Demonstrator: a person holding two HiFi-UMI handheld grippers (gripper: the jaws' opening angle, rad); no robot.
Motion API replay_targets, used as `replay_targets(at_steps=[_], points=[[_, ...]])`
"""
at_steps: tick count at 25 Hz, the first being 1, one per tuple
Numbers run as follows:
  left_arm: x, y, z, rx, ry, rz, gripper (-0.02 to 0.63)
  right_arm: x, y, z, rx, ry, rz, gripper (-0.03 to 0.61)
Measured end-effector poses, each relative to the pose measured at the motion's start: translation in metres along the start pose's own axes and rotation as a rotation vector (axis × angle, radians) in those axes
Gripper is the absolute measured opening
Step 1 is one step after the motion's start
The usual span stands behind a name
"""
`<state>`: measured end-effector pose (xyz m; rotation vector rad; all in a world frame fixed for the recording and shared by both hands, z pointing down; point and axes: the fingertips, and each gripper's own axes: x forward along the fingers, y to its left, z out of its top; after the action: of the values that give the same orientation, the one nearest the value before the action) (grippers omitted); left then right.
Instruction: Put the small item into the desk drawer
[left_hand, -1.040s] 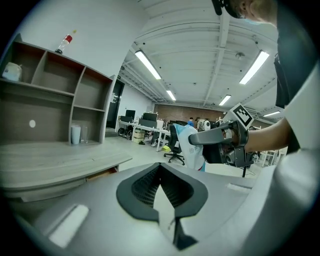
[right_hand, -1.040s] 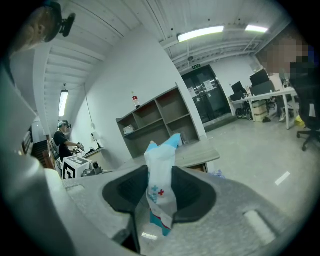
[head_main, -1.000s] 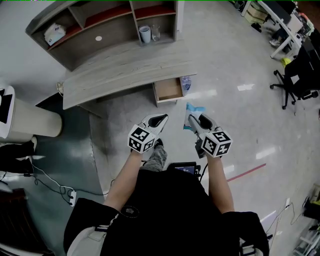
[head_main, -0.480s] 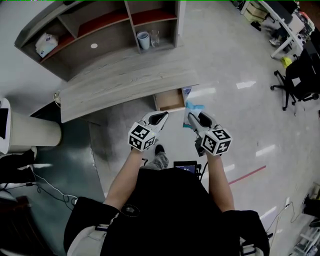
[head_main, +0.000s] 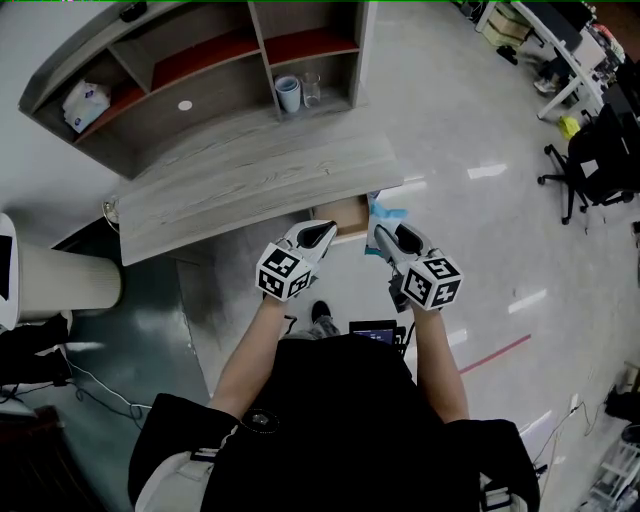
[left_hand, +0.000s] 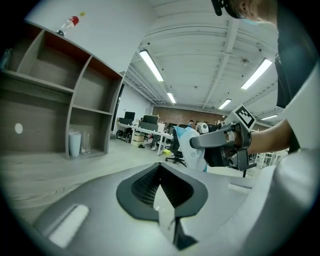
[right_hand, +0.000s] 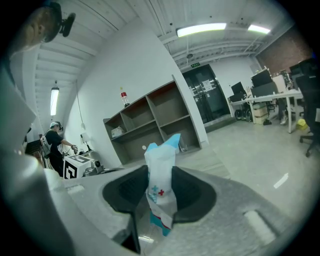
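Pinching the small packet (right_hand: 161, 175) upright, the right gripper (head_main: 385, 235) has its jaws clamped around the lower half. The white body with its red cross mark and the blue top corner poke up above them, and the bottom edge hangs free below. I'd say that grip is firm enough for carrying and leaves the packet ready to drop cleanly.

In the head view the packet is in the air, resting on nothing, just off the desktop (head_main: 240, 180) front edge and beside the open drawer (head_main: 340, 212). The drawer's tan inside peeks out from under the overhang, so the item isn't in yet.

Alongside, the left gripper (head_main: 318, 238) hangs level with its jaws pressed together on nothing. It looks to be kept clear, since the drawer already stands open.

As I read it, the next move is to bring the packet over the drawer opening and lower it before letting go, because much of the drawer sits tucked under the desktop. The shelf unit (head_main: 200, 70) and its cup (head_main: 288, 93) are well apart from the action.
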<state>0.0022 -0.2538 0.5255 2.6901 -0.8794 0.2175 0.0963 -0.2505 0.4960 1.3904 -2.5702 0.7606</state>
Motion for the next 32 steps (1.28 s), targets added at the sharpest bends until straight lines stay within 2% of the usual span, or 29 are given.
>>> replay_targets(at_steps=[7,16,23,32], points=[[0.008,0.005,-0.004,-0.017,0.013,0.010,0.002,0.009,-0.006,0.001,-0.008,0.027,0.018,0.152],[0.019,0.013,0.004,-0.042,-0.006,0.099,0.002,0.022,-0.019,0.017,-0.048,0.064,0.098,0.150],[0.030,0.015,0.021,-0.026,-0.029,0.161,0.000,0.029,-0.029,0.040,-0.081,0.058,0.157,0.151],[0.031,0.017,0.025,-0.015,-0.028,0.206,0.000,0.031,-0.030,0.044,-0.086,0.050,0.196,0.152]])
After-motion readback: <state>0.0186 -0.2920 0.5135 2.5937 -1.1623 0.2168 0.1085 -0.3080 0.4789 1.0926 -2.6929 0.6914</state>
